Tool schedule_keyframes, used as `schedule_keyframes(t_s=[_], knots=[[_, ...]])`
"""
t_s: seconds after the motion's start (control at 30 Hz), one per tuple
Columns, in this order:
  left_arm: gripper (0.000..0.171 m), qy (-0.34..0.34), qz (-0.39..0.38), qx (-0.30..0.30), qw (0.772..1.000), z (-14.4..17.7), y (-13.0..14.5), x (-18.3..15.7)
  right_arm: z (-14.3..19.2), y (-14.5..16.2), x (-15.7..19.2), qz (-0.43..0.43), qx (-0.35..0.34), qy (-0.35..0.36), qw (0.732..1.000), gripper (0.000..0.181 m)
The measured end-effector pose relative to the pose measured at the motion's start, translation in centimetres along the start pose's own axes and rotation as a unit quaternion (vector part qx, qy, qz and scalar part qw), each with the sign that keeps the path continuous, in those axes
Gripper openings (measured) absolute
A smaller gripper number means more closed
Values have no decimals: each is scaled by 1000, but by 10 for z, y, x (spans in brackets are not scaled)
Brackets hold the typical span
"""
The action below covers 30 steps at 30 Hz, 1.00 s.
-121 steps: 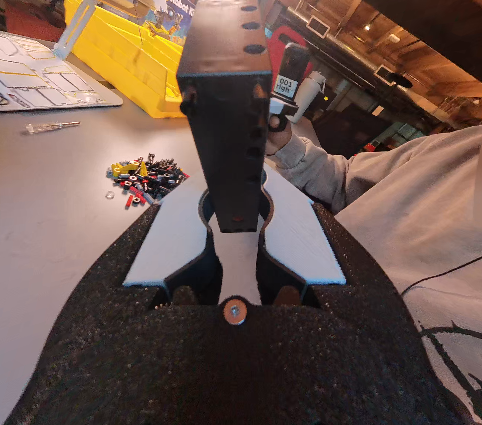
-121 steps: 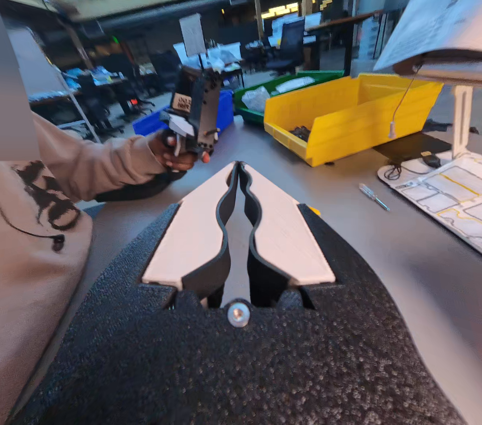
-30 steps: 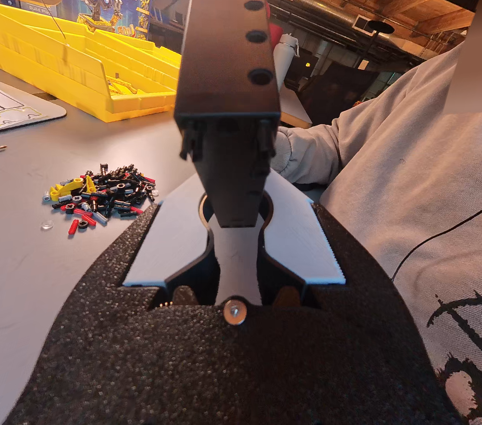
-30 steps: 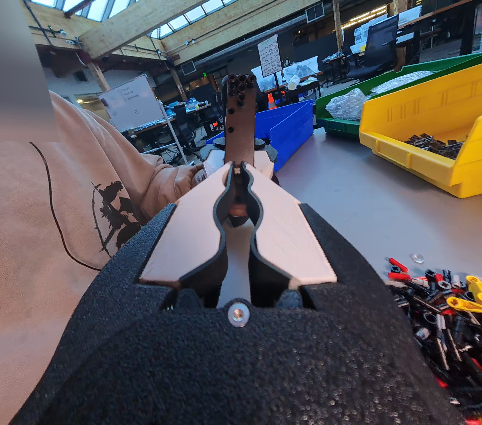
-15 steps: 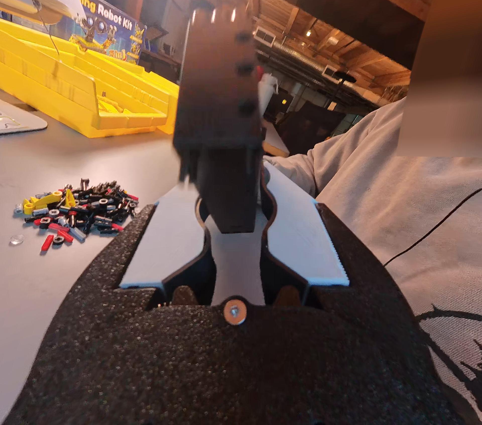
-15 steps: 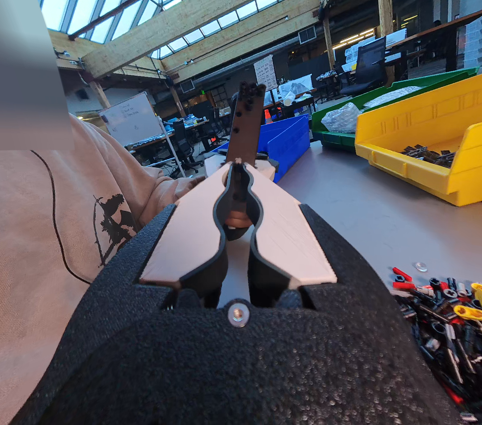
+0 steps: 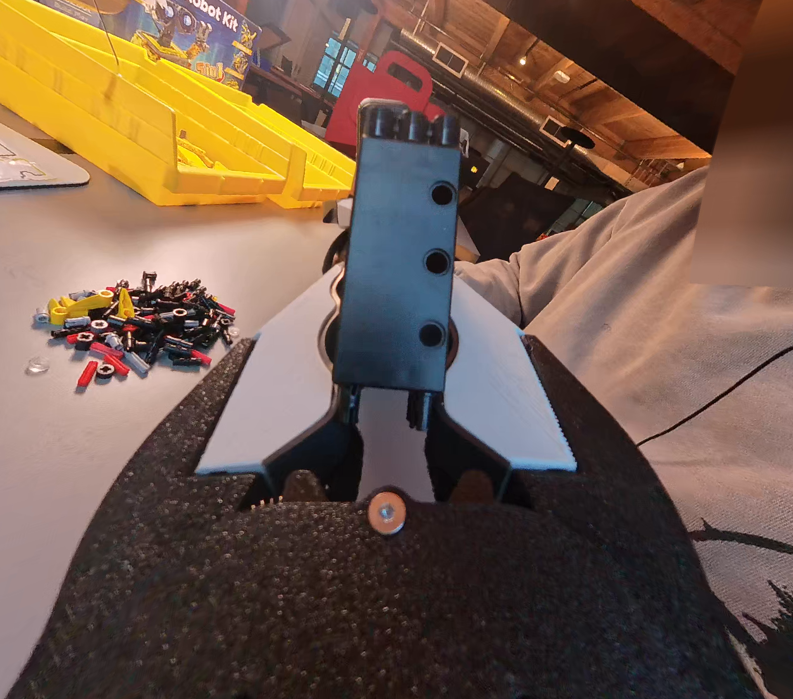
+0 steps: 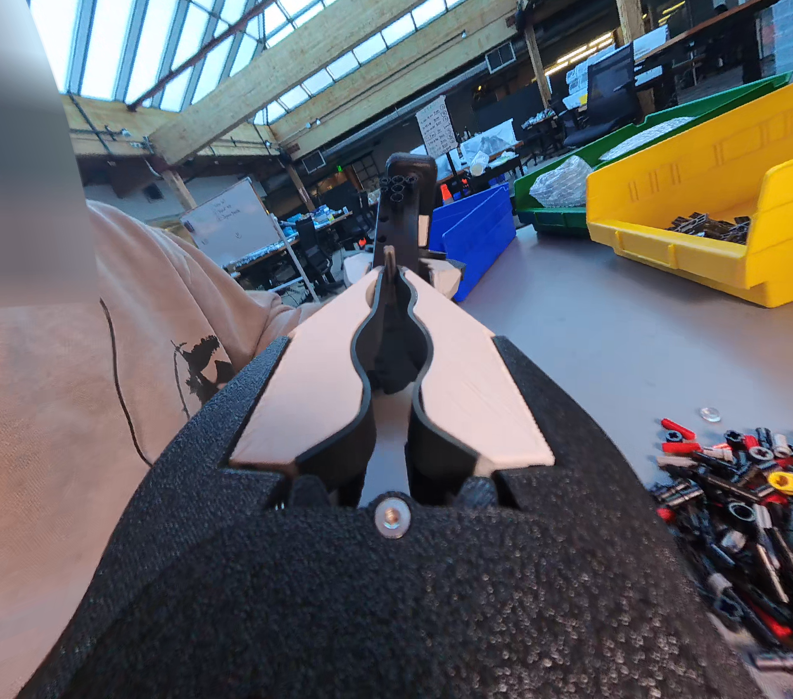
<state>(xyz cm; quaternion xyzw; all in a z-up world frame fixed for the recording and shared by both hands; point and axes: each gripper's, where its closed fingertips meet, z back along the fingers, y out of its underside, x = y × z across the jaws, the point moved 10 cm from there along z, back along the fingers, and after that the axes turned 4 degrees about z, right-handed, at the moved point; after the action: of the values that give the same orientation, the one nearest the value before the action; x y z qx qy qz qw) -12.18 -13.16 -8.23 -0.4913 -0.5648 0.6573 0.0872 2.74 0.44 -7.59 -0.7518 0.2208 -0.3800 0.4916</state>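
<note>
Between the left gripper [image 7: 392, 283] fingers stands the black block [image 7: 397, 262], gripped upright; the right gripper [image 8: 388, 279] (pinched shut on something small) nearly touches it.

Black block [image 7: 397, 266]: lower end hidden between the jaws of the left gripper [image 7: 392, 318]; contact faces not visible.
Right gripper [image 8: 388, 279]: tip contents dark, unresolved.
Parts pile [image 8: 738, 506]: cut by right frame edge, near pieces blurred.
Yellow bin [image 8: 703, 206]: contents too small to identify.
</note>
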Motion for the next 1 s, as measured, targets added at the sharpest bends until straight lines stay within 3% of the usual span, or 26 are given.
schedule_keyframes(t_s=[0.23, 0.5, 0.57, 0.63, 0.77, 1.0], knots=[[31, 13, 29, 20, 999, -6, 4, 3, 1, -6, -2, -26, -57, 0, 998, 0], [30, 12, 47, 32, 998, -11, 7, 6, 4, -15, -7, -22, -52, -3, 998, 0], [30, -35, 39, 90, 995, -7, 25, 14, 31, -49, -18, -55, -177, 3, 983, 0], [30, -12, 51, 70, 996, -6, 21, 11, 42, -71, -11, 49, -119, 58, 990, 0], [32, -12, 38, 68, 997, -14, 10, 16, 37, -50, -12, -7, -114, 44, 993, 1], [35, -45, 10, 73, 996, -8, 16, 16, 53, -49, -28, -22, -96, 79, 992, 1]])
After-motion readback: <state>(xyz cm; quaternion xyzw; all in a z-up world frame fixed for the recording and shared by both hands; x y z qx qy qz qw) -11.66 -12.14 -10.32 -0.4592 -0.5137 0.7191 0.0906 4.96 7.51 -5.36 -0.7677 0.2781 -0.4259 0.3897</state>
